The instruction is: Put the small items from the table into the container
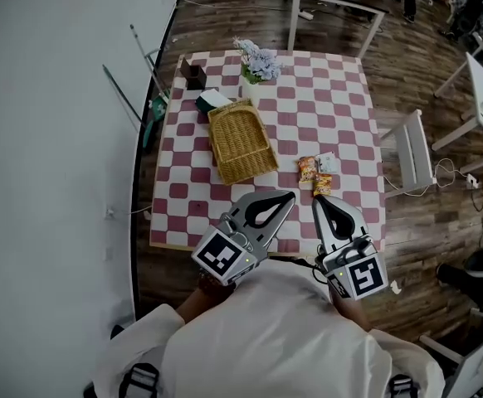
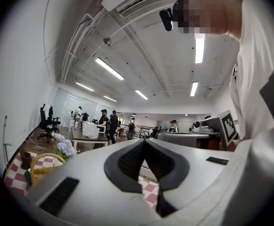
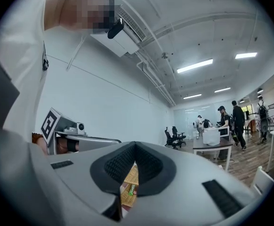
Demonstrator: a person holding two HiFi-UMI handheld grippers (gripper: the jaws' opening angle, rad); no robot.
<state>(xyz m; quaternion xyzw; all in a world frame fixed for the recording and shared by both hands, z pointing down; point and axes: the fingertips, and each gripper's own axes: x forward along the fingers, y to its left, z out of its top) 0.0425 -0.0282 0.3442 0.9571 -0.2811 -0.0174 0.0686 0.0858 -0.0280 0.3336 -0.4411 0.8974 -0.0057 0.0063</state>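
The woven wicker basket lies at the middle left of the red-and-white checked table. Three small snack packets sit to its right: an orange one, a pale one and another orange one. Both grippers hover level over the near table edge. My left gripper is shut and empty, its tips meeting. My right gripper is shut too, with nothing held; its tip is just short of the nearest packet. Basket weave shows below its pads.
A vase of pale flowers, a dark box and a green-and-white object stand at the table's far side. A white chair is to the right of the table. People stand by distant desks.
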